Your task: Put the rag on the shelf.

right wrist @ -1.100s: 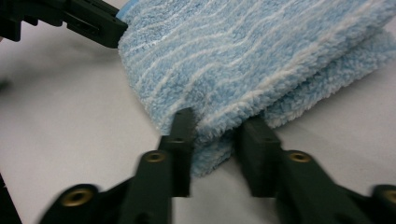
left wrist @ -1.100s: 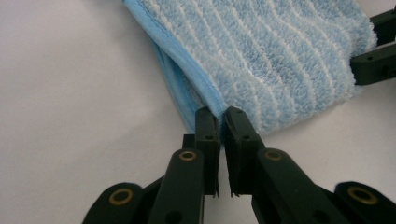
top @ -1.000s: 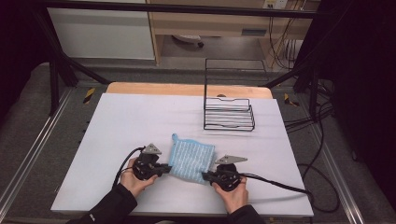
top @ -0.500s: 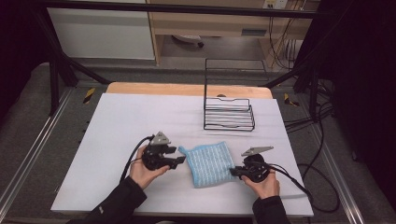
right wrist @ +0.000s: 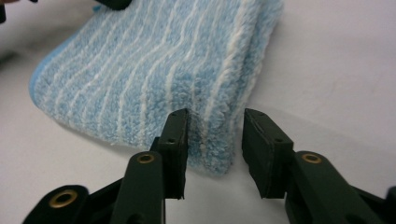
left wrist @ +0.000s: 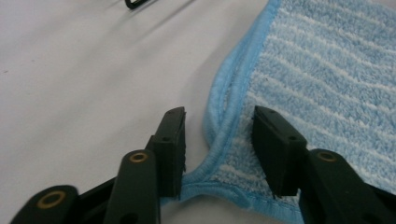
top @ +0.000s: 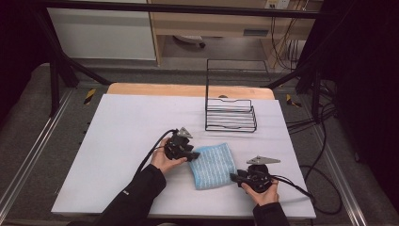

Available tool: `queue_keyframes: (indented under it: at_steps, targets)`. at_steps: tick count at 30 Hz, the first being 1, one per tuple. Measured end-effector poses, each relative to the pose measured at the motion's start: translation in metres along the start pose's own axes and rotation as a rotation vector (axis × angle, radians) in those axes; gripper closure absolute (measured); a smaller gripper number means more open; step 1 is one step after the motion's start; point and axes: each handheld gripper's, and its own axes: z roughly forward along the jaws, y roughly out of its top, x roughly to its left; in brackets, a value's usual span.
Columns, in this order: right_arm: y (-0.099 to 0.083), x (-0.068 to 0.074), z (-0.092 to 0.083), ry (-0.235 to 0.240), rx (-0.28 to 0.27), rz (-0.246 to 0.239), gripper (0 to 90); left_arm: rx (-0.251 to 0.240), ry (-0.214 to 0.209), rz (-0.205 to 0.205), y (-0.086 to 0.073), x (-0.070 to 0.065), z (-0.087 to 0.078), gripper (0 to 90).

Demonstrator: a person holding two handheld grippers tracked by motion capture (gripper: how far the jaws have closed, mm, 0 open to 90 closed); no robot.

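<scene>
A folded blue towel with white stripes (top: 214, 165) lies flat on the white table cover (top: 127, 122), right of centre. My left gripper (top: 192, 153) is at the towel's upper left corner. In the left gripper view, the hemmed corner (left wrist: 224, 126) lies between its jaws (left wrist: 219, 140), which have just been closing but stand apart from the cloth. My right gripper (top: 234, 177) is at the lower right corner. Its jaws (right wrist: 215, 144) have just been opening, and the thick folded edge (right wrist: 154, 79) sits loosely between them.
A black wire rack (top: 230, 117) stands behind the towel at the back of the table. A bare wooden strip (top: 188, 89) runs along the far edge. Cables trail from both grippers, the right one off over the table's right side.
Both hands and the towel have shifted to the right, and the towel has turned a little. Both grippers were tight on the towel's ends; now both pairs of jaws stand parted around its corners.
</scene>
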Motion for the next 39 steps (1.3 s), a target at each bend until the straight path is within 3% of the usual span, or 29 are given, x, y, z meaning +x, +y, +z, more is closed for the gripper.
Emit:
queue_keyframes:
  at_steps: [3, 7, 8, 11, 12, 14, 17, 20, 23, 25, 28, 31, 34, 35, 39]
  targets:
    - [-0.001, 0.001, 0.003, 0.02, 0.014, 0.013, 70.2, 0.013, -0.01, 0.018, -0.001, -0.003, 0.004, 64.5]
    - [0.001, 0.0, 0.002, 0.047, 0.024, 0.026, 80.5, 0.024, -0.027, -0.017, -0.001, -0.003, 0.005, 70.3]
    - [0.004, -0.003, 0.0, 0.064, 0.035, 0.03, 82.6, 0.026, -0.024, -0.022, -0.001, -0.004, 0.004, 76.6]
    - [0.008, -0.009, -0.007, 0.085, 0.037, 0.029, 83.1, 0.037, -0.011, -0.032, -0.001, -0.008, -0.001, 79.6]
    - [0.015, -0.017, -0.015, 0.103, 0.034, 0.028, 83.1, 0.034, -0.023, -0.041, -0.002, -0.01, -0.003, 80.5]
    - [0.019, -0.022, -0.018, 0.094, 0.041, 0.018, 83.1, 0.025, -0.057, -0.064, -0.007, -0.017, -0.008, 80.6]
    - [0.032, -0.033, -0.016, 0.078, 0.086, -0.025, 82.3, 0.01, -0.034, -0.086, -0.017, -0.037, -0.014, 80.3]
    - [0.044, -0.041, -0.007, 0.064, 0.108, -0.073, 81.3, -0.023, -0.02, -0.171, -0.026, -0.051, -0.017, 79.1]
    - [0.049, -0.046, 0.003, 0.043, 0.084, -0.1, 78.2, -0.045, 0.026, -0.178, -0.033, -0.062, -0.016, 78.1]
    - [0.045, -0.045, 0.008, 0.009, 0.046, -0.103, 72.0, -0.07, 0.048, -0.185, -0.036, -0.065, -0.016, 77.2]
    - [0.035, -0.041, 0.0, -0.053, -0.054, -0.093, 54.9, -0.073, 0.053, -0.163, -0.037, -0.063, -0.017, 75.0]
    - [0.023, -0.032, -0.015, -0.036, -0.126, -0.063, 47.4, -0.079, 0.05, -0.128, -0.036, -0.059, -0.02, 69.2]
    - [0.008, -0.017, -0.017, 0.011, -0.12, -0.033, 40.9, -0.087, 0.06, -0.09, -0.036, -0.056, -0.027, 62.2]
    - [-0.001, -0.007, -0.015, 0.041, -0.085, -0.015, 40.6, -0.083, 0.066, -0.08, -0.036, -0.054, -0.031, 57.5]
    - [-0.01, 0.006, -0.007, 0.067, -0.035, -0.007, 41.7, -0.077, 0.084, -0.068, -0.045, -0.044, -0.049, 51.3]
